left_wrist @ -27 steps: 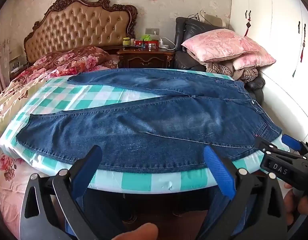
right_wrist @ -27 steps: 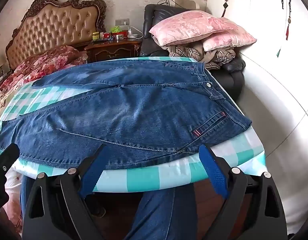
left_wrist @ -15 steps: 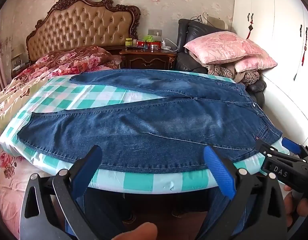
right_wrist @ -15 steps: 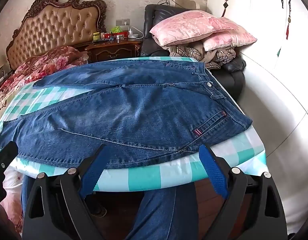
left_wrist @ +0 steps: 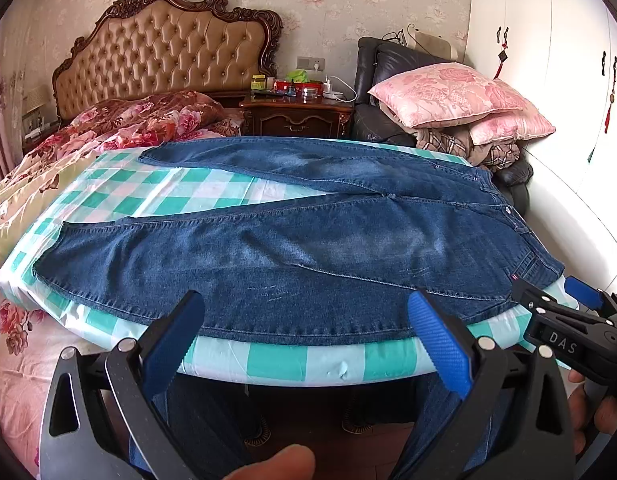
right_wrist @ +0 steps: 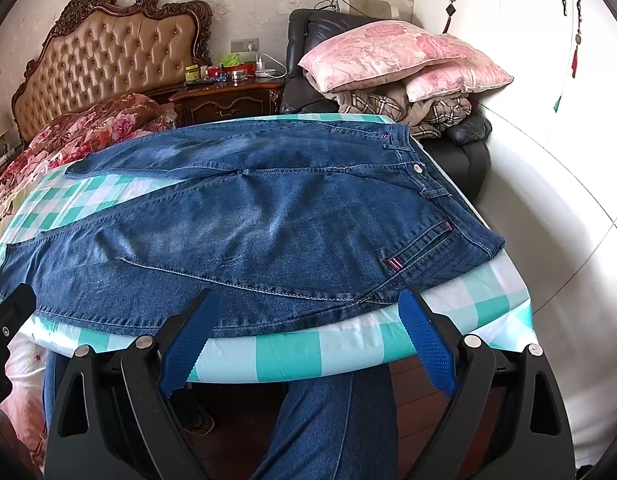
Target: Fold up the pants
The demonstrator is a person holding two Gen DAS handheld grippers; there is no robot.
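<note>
Blue jeans (left_wrist: 292,248) lie flat and spread on a table with a green-and-white checked cloth (left_wrist: 284,360). The legs point left and are spread apart, the waistband is at the right. The jeans also show in the right wrist view (right_wrist: 260,236), with the waistband (right_wrist: 424,176) and a front pocket at the right. My left gripper (left_wrist: 304,332) is open and empty, just short of the near leg's lower edge. My right gripper (right_wrist: 304,328) is open and empty, at the near edge below the hip. The right gripper also shows in the left wrist view (left_wrist: 564,320).
A bed with a tufted headboard (left_wrist: 168,52) and floral bedding stands behind and left of the table. A dark nightstand (left_wrist: 296,116) holds small items. A black armchair with pink pillows (left_wrist: 448,92) stands at the back right. White wardrobe doors (left_wrist: 548,80) are on the right.
Both grippers have risen slightly and tilted, so the jeans sit a little lower in both views. Both stay open and the jeans have not moved.
</note>
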